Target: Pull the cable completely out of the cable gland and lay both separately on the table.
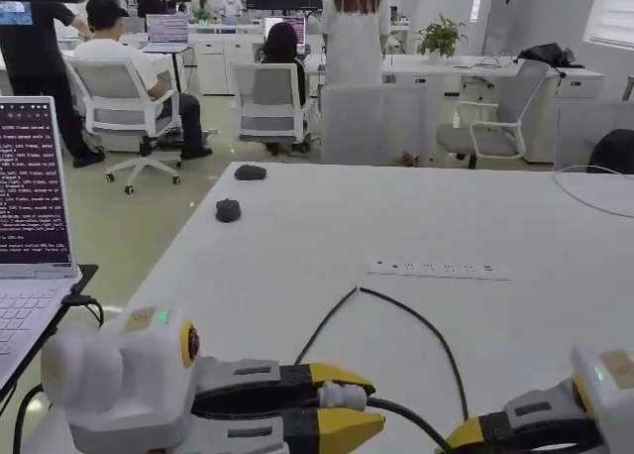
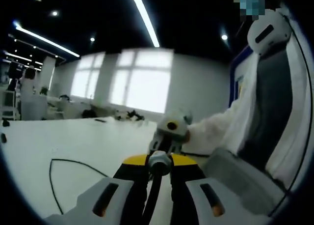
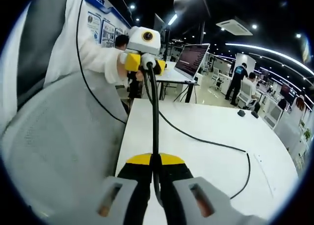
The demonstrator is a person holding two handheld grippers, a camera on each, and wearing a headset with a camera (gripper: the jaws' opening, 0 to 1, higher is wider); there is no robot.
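A white cable gland (image 1: 342, 395) sits between the yellow jaws of my left gripper (image 1: 359, 406) at the table's near edge, and those jaws are shut on it. A black cable (image 1: 416, 320) leaves the gland, runs right to my right gripper (image 1: 464, 436), and loops over the white table (image 1: 297, 246). In the left gripper view the gland (image 2: 159, 161) is at the jaw tips, with the cable (image 2: 151, 198) passing back between them. In the right gripper view my right gripper (image 3: 156, 162) is shut on the cable (image 3: 156, 112), which rises taut to the gland (image 3: 147, 61) in the left gripper (image 3: 143, 63).
A white power strip (image 1: 436, 269) lies mid-table. Two dark mice (image 1: 228, 210) (image 1: 250, 172) rest farther back on the left. An open laptop (image 1: 30, 196) stands on a side stand at the left. Office chairs and several people are beyond the table.
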